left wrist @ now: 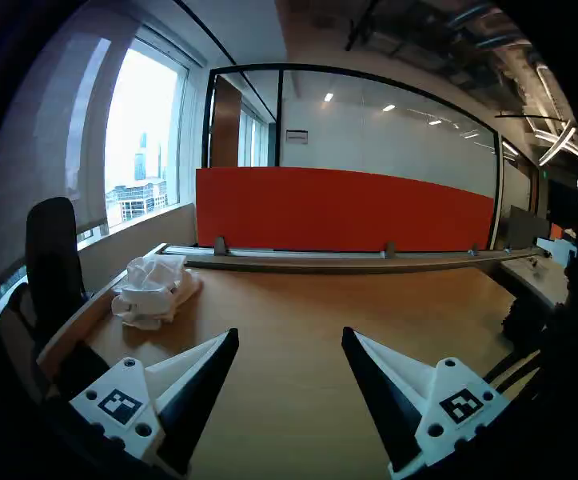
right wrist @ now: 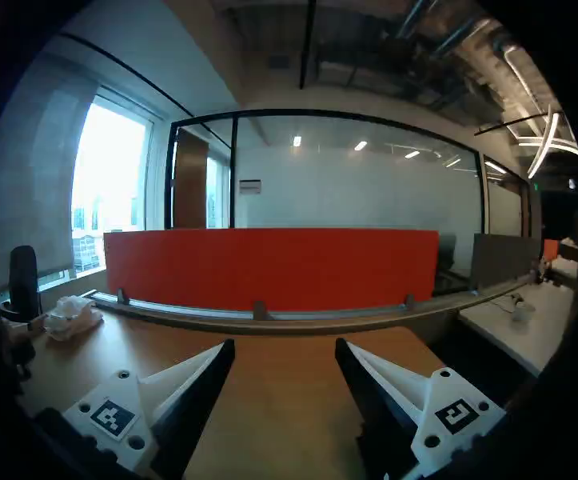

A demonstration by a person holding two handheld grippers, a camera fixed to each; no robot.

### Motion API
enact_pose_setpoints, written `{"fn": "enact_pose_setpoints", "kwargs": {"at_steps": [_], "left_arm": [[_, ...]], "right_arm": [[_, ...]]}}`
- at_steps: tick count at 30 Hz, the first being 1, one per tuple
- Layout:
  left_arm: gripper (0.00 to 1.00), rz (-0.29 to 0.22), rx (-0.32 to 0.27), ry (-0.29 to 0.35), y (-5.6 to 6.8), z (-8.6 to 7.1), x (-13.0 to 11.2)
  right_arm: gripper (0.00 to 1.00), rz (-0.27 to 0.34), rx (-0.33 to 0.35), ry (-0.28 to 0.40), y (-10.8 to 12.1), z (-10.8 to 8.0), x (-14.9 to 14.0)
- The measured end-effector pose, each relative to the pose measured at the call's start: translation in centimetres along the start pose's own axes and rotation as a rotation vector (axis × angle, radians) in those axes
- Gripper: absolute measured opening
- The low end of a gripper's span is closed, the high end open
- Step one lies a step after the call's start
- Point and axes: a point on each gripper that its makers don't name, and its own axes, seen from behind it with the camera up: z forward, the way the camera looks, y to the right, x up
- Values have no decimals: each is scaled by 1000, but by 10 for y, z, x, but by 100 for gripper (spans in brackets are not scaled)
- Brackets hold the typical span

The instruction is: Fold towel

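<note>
A crumpled white towel [left wrist: 153, 290] lies in a heap at the far left of the wooden desk [left wrist: 328, 320], near the window side. My left gripper [left wrist: 290, 334] hangs open over the desk's near part, well to the right of the towel and nearer than it, with nothing between its fingers. In the right gripper view the same towel [right wrist: 73, 316] shows small at the far left. My right gripper [right wrist: 285, 344] is open too, above the bare desk top [right wrist: 289, 400], far from the towel.
An orange divider panel [left wrist: 344, 210] runs along the desk's back edge. A black office chair [left wrist: 53, 264] stands left of the desk by the window. Another desk [right wrist: 528, 320] with small items lies to the right.
</note>
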Motion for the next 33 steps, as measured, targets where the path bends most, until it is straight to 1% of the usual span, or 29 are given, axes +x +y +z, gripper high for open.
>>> {"fn": "enact_pose_setpoints", "kwargs": {"at_steps": [3, 7, 11, 17, 24, 29, 33], "left_arm": [[96, -4, 6, 23, -2, 3, 10], [96, -11, 1, 51, -1, 7, 21], [96, -11, -8, 71, 0, 10, 27], [96, 1, -2, 97, -4, 11, 34], [96, 4, -6, 110, -2, 13, 36], [96, 3, 5, 146, -3, 15, 37], [96, -2, -3, 165, 1, 17, 30]], "right_arm": [[97, 7, 4, 2, -10, 2, 1], [97, 17, 11, 6, -19, 2, 2], [97, 21, 11, 6, -19, 1, 2], [97, 12, 6, 2, -18, 1, 1], [97, 13, 0, 2, -17, 0, 7], [97, 14, 9, 17, -23, -4, 15], [97, 24, 1, 33, -26, -7, 17]]}}
